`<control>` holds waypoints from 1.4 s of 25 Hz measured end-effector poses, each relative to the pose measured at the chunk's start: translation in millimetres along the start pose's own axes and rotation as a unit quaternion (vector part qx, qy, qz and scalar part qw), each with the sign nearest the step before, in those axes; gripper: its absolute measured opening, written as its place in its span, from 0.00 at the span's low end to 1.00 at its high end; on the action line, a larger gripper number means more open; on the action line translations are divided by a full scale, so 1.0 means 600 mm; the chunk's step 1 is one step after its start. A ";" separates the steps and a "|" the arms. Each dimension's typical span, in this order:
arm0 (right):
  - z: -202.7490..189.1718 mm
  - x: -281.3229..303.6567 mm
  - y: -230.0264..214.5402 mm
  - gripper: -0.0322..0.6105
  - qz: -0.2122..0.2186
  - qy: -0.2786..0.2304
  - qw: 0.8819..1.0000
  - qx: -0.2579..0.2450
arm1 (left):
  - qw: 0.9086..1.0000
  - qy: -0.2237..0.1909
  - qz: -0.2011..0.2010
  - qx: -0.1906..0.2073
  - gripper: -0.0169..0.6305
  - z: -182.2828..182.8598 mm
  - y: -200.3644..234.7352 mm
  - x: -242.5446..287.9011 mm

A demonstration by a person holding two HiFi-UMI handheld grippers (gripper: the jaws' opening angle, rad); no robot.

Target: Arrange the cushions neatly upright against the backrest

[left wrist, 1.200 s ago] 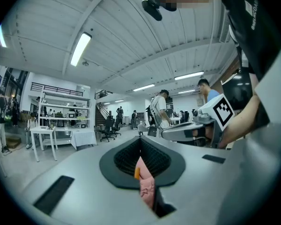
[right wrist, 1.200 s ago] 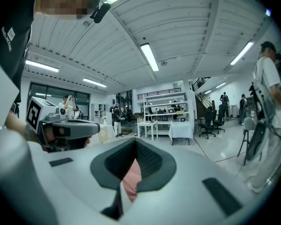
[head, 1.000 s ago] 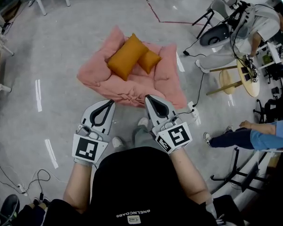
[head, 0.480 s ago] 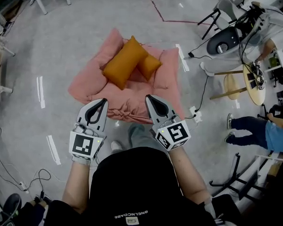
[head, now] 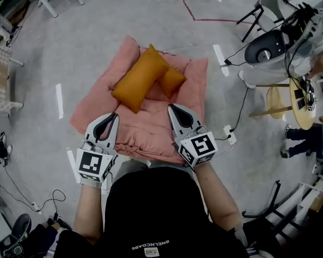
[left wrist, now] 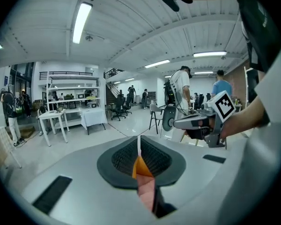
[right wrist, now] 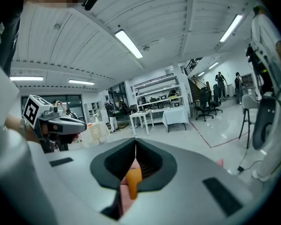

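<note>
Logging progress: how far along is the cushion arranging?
Nothing done: large orange cushion and small orange cushion lie askew on the pink seat. In hand: nothing; left gripper and right gripper are shut, empty, over its near edge. Left: standing both up.

Small cushion (head: 174, 82) half behind large cushion (head: 138, 78)

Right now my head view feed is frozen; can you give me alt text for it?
Two orange cushions, a large cushion partly covering a small cushion, lie slanted on a pink floor sofa, not yet upright. The person's left gripper and right gripper, both shut and empty, hover over the sofa's near part.
</note>
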State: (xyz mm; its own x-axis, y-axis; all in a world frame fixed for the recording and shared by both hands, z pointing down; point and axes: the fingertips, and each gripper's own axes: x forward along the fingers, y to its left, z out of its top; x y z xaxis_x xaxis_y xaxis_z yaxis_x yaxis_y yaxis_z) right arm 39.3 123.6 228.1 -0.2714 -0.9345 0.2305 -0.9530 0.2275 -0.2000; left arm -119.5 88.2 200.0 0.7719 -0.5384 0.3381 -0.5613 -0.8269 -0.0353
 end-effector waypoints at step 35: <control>-0.337 0.264 -0.160 0.34 -0.123 0.200 0.934 0.269 | 0.940 0.285 -0.185 -0.015 0.54 -0.362 0.167 0.335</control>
State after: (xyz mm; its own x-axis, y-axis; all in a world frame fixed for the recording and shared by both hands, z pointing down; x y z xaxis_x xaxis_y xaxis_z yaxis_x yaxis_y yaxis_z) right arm 60.9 9.2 476.2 -0.1834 -0.7390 0.6482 -0.8168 -0.2524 -0.5188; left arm -85.6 -67.5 468.6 0.6351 -0.0322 0.7718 -0.3004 -0.9308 0.2084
